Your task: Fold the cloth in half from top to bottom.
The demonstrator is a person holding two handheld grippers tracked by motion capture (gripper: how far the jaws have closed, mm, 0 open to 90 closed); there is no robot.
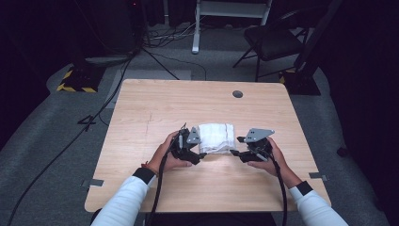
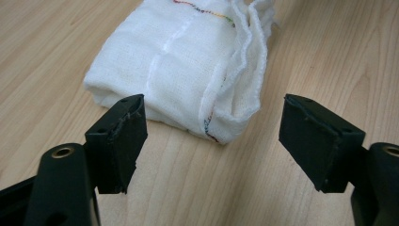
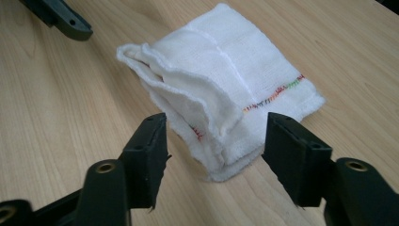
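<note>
wooden table [image 1: 155, 103], folded white cloth [image 1: 216, 138] between left tool [image 2: 211, 136] and right tool [image 3: 214, 141], both wide open, empty.

The folded cloth [image 1: 216, 138] lies on the table [image 1: 155, 103], slightly toward the person's side of centre. The left gripper [image 1: 194, 149] is just beside the cloth's near left corner and the right gripper [image 1: 241, 149] just beside its near right corner, each clear of the cloth. Behind the table, a chair [image 1: 273, 42] stands on the floor to the right.
</note>
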